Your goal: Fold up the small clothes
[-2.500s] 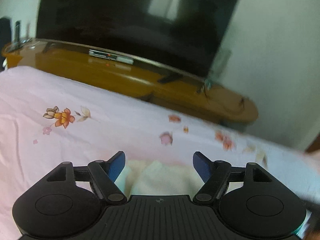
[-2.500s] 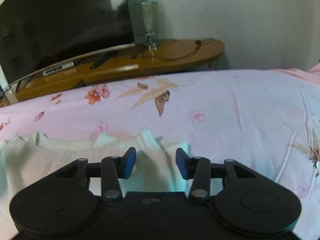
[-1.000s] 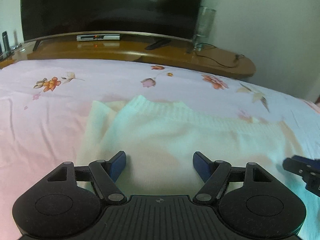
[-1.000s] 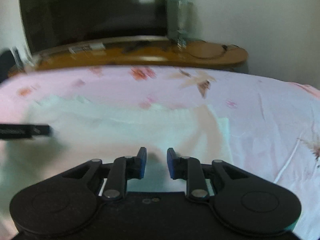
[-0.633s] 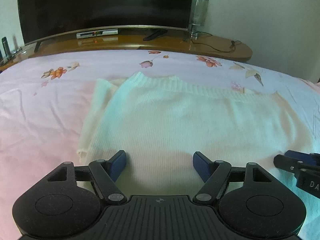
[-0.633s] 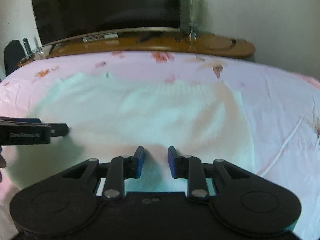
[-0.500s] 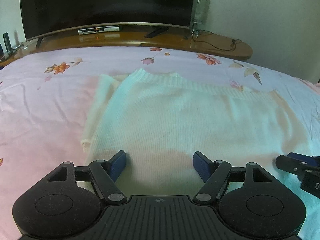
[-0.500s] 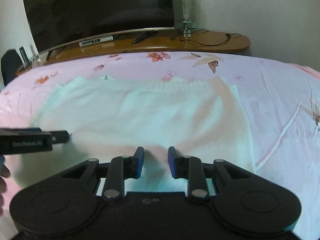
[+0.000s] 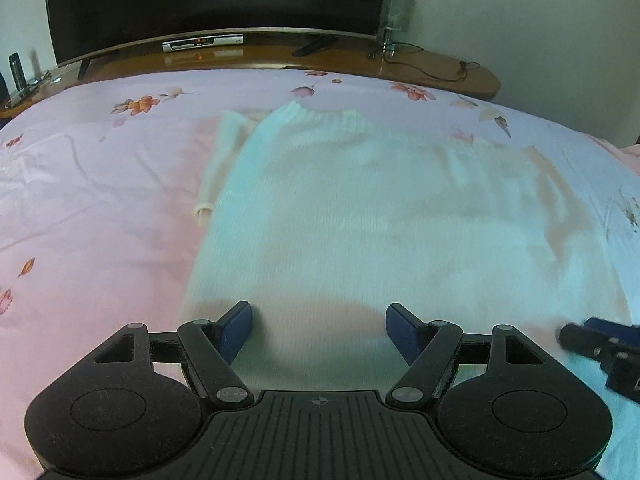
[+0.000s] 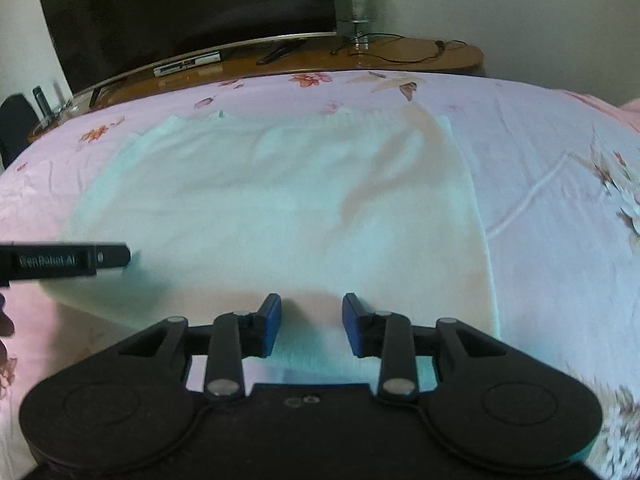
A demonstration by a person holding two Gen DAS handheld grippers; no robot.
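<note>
While left claw (image 9: pixel 319 334) stays spread, right claw (image 10: pixel 311 324) has widened over sweater (image 9: pixel 380 220).

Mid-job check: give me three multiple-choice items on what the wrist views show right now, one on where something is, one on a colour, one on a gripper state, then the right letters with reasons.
1. Where does the white sweater lie?
A. On the wooden TV stand
B. Spread flat on the pink floral bedsheet
C. Hanging from a gripper

2. What colour are the pads on the left gripper fingers?
A. Blue
B. Red
C. Yellow

3. What state is the right gripper in?
A. Shut on the sweater
B. Shut on the bedsheet
C. Open, with nothing between the fingers

Answers:
1 B: the sweater is laid out across the sheet, with the TV stand beyond the bed.
2 A: both pads show blue against the black linkage.
3 C: a clear gap shows between the fingers, with the sweater lying flat beneath them.
</note>
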